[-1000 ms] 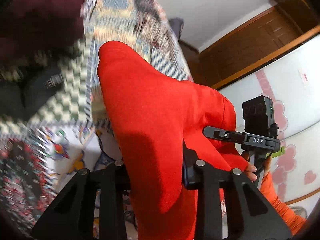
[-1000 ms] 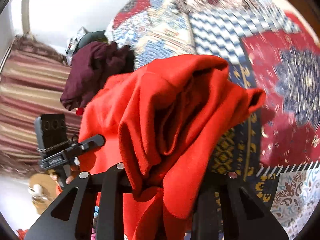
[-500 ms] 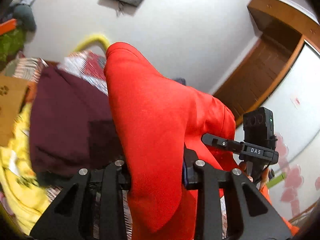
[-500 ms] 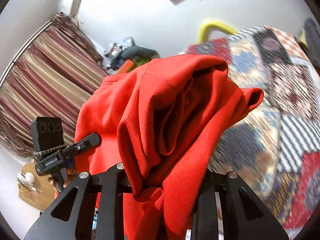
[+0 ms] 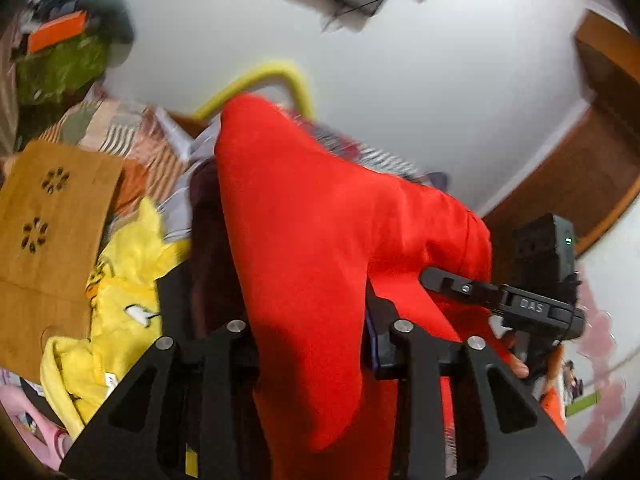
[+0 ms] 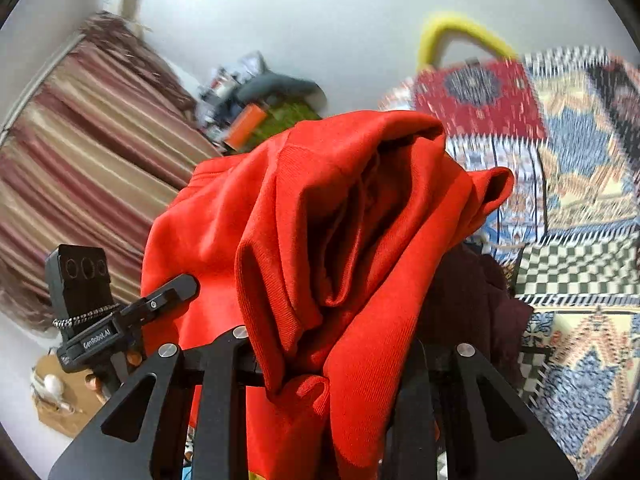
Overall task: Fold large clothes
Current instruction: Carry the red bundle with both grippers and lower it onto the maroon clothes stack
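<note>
A large red garment [image 5: 320, 220] hangs bunched in both grippers, lifted off the bed. In the left wrist view my left gripper [image 5: 312, 320] has a flat fold of it between its fingers; its jaws are opening slightly while the pads still touch the cloth. My right gripper [image 6: 332, 344] is shut on a thick crumpled wad of the red garment [image 6: 320, 200]. Each gripper shows in the other's view: the right one [image 5: 500, 300] with a hand below it, the left one [image 6: 132, 312] at the garment's left edge.
A maroon garment [image 6: 472, 300] lies on the patterned bedspread [image 6: 560, 160] just behind the red cloth. Yellow clothes [image 5: 120, 300] and a brown panel [image 5: 48, 220] lie at the left. A striped curtain [image 6: 80, 140], a wooden door [image 5: 580, 180] and a white wall stand beyond.
Both grippers rose and swung sideways with the red garment. The views turned from the bedspread toward the wall, and the yellow clothes and brown panel came into sight. The grip looks much the same.
</note>
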`<state>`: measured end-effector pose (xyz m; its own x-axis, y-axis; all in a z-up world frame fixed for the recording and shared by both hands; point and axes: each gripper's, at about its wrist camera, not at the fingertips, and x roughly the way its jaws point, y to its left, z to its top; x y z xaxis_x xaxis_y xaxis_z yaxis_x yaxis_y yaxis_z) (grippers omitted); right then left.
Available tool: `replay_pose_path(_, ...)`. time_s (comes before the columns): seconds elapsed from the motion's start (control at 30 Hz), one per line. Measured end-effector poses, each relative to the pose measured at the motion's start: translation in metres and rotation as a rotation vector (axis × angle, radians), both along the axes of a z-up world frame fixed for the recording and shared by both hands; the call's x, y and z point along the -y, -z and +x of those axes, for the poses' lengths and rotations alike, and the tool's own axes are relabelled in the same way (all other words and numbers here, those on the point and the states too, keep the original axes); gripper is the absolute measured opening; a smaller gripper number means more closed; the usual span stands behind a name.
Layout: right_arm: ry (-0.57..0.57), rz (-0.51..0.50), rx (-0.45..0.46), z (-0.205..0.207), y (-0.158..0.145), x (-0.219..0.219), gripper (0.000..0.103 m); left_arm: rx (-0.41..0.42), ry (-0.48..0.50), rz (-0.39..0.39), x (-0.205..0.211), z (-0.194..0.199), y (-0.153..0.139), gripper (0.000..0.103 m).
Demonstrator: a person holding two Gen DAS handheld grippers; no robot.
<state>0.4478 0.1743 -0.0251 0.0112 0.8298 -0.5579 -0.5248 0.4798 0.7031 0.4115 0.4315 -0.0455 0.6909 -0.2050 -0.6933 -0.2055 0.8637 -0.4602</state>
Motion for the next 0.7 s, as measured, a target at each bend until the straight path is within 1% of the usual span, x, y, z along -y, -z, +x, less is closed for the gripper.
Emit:
replay_pose_path(0.1,0.007,-0.073,-0.041,0.017,0.035,-0.021,0.028,-0.021,-0.027,-0.068,-0.025,0.009,0.037,0.041)
replay_pose_path(0.17,0.006,-0.098,-0.059,0.023,0.052,-0.024,0.036,-0.012,-0.038,-0.113,-0.037,0.007,0.048,0.043)
replay_pose_path(0.2,0.009,-0.105,-0.067,0.024,0.055,-0.023,0.039,-0.005,-0.039,-0.121,-0.038,0.005,0.048,0.043)
replay_pose_path(0.23,0.013,-0.112,-0.064,0.025,0.056,-0.02,0.043,-0.001,-0.035,-0.111,-0.036,0.003,0.046,0.045)
replay_pose_path(0.27,0.009,-0.118,-0.049,0.021,0.052,-0.019,0.047,-0.001,-0.032,-0.076,-0.032,0.001,0.041,0.05)
replay_pose_path(0.3,0.002,-0.136,-0.008,0.017,0.045,-0.016,0.047,-0.005,-0.031,-0.014,-0.026,-0.001,0.034,0.053)
replay_pose_path(0.33,-0.003,-0.171,0.041,0.012,0.037,-0.013,0.05,-0.009,-0.037,0.041,-0.024,-0.001,0.033,0.058)
replay_pose_path(0.37,-0.002,-0.205,0.081,0.005,0.029,-0.01,0.053,-0.008,-0.048,0.115,-0.016,-0.005,0.025,0.061)
replay_pose_path(0.4,0.002,-0.235,0.112,0.0,0.022,-0.007,0.053,-0.006,-0.05,0.161,-0.011,-0.008,0.019,0.062)
replay_pose_path(0.47,0.001,-0.28,0.175,-0.011,0.008,0.001,0.053,-0.01,-0.048,0.206,-0.001,-0.014,0.009,0.064)
replay_pose_path(0.5,0.007,-0.298,0.206,-0.014,0.003,0.004,0.053,-0.003,-0.047,0.216,0.005,-0.019,0.001,0.065)
replay_pose_path(0.53,0.025,-0.32,0.248,-0.019,-0.004,0.009,0.053,0.001,-0.05,0.226,0.011,-0.024,-0.005,0.067)
replay_pose_path(0.57,0.043,-0.33,0.287,-0.02,-0.006,0.009,0.054,0.008,-0.046,0.242,0.017,-0.029,-0.01,0.068)
replay_pose_path(0.63,0.057,-0.318,0.365,-0.033,-0.018,0.015,0.054,0.024,-0.039,0.29,0.03,-0.037,-0.019,0.07)
replay_pose_path(0.7,0.054,-0.287,0.41,-0.043,-0.026,0.016,0.055,0.024,-0.031,0.361,0.042,-0.043,-0.021,0.073)
